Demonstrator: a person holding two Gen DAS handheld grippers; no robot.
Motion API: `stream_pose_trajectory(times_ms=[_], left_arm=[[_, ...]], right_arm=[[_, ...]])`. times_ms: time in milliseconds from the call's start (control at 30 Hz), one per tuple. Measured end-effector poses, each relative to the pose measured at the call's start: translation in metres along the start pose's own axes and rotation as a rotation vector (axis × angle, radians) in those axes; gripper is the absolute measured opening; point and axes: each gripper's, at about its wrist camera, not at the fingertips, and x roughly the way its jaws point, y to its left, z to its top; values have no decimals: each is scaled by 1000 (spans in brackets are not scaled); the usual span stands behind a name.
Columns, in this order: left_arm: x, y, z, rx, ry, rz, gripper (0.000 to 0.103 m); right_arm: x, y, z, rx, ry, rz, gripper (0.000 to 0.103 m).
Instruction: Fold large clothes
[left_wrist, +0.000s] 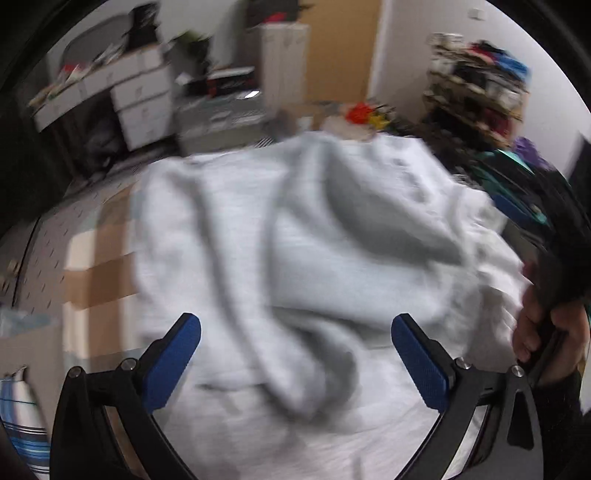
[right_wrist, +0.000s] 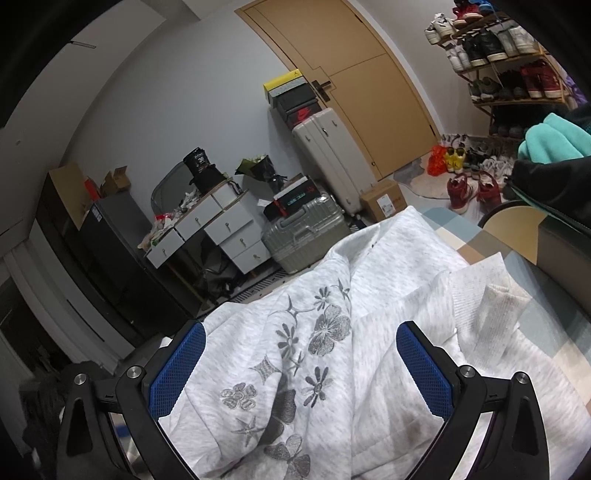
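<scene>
A large light grey sweatshirt (left_wrist: 314, 240) lies rumpled on the table, blurred in the left wrist view. In the right wrist view the sweatshirt (right_wrist: 388, 295) shows grey flower and butterfly embroidery (right_wrist: 317, 332) and a ribbed cuff (right_wrist: 502, 299). My left gripper (left_wrist: 295, 332) is open just above the cloth, its blue pads wide apart and empty. My right gripper (right_wrist: 301, 339) is open above the embroidered part, holding nothing. A hand on the other gripper's handle (left_wrist: 546, 332) shows at the right edge of the left wrist view.
The table has a checked cloth (right_wrist: 472, 243). A chair with dark and teal clothes (right_wrist: 550, 147) stands at the right. Beyond the table are suitcases (right_wrist: 306, 229), a white drawer unit (right_wrist: 221, 225), a cardboard box (right_wrist: 382, 199), a shoe rack (right_wrist: 506, 55) and a door (right_wrist: 354, 74).
</scene>
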Motion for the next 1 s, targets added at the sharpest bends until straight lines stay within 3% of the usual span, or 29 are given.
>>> stream_pose_trajectory(times_ms=[67,167,233,300,367,467,567,700,800,867,933,1000], left_arm=[[7,36,5,-75,28,40,100],[33,49,-4,-132,157,49,100],[49,43,-19,-89,223,71,101],[55,42,-29,-42,222,107,101],[65,47,-33,-59,251,105,101],[78,66,-30,-185,286,24,101],[74,61,-28,-121,255,75,101],[61,37,-16,40,187,203,101],[27,37,-6,28,77,296,101],[0,44,-5,-44,27,231,101],[-38,40,-17,-118,-24,97,101],[-75,27,-25,-143,-86,32,101]], right_arm=[[0,2,-1,-8,1,-3,103],[1,3,-1,-14,5,-4,103],[2,3,-1,-15,6,-6,103],[3,3,-2,-13,8,-6,103],[3,4,-3,-17,6,-10,103],[5,11,-6,-61,-2,-37,103],[8,16,-9,-93,6,-47,103],[5,15,-8,-92,-11,-35,103],[-4,17,-5,-102,-52,-39,103],[-13,21,1,-98,-39,-44,103],[-33,28,6,-100,-3,-7,103],[-64,38,9,-119,24,31,103]])
